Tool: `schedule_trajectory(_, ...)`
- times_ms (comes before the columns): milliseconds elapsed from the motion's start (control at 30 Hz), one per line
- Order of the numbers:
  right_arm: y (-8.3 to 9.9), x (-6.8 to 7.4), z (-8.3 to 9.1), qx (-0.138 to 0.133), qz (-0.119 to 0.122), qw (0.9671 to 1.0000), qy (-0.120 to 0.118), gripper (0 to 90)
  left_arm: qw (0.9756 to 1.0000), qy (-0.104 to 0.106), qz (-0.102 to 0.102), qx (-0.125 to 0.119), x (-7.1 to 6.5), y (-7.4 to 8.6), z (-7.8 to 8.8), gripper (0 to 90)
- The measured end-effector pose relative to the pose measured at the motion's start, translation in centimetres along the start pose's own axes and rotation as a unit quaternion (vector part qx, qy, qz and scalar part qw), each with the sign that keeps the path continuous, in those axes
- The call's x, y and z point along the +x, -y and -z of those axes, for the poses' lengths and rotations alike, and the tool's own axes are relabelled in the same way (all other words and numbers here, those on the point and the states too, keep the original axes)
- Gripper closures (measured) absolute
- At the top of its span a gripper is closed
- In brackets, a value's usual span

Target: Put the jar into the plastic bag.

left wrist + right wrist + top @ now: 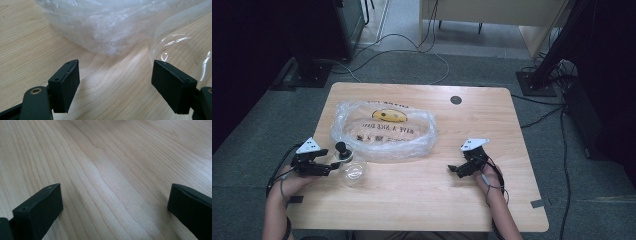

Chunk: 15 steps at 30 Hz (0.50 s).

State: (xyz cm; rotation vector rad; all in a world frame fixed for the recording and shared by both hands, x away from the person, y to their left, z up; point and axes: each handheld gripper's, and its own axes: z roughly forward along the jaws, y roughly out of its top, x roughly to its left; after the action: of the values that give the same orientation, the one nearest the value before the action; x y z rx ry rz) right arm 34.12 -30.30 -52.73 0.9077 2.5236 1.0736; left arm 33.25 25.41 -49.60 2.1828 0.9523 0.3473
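Wooden table (422,190) | left tongs (115,82) wide open, empty, beside clear jar (185,50) | right tongs (115,210) wide open, empty

wooden table (492,200), grey floor (472,70), cables (402,42)

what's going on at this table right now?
A person holds a gripper in each hand over a wooden table. The left gripper is open beside a clear jar, near a plastic bag. The right gripper is open above bare wood, holding nothing.
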Motion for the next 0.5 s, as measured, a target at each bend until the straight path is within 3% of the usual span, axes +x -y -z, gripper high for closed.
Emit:
schedule_trajectory(167, 0.0, 0.0, 0.0, 0.000, 0.000, 1.0000, 0.000, 0.0, 0.9999, -0.001, -0.010, -0.002, -0.2, -0.1, 0.3, 23.0)
schedule_trajectory(500, 0.1, 0.1, 0.1, 0.000, -0.001, 1.0000, 0.001, 0.0, 0.9997, 0.017, -0.012, -0.014, -0.9, 0.0, 1.4, 22.9)
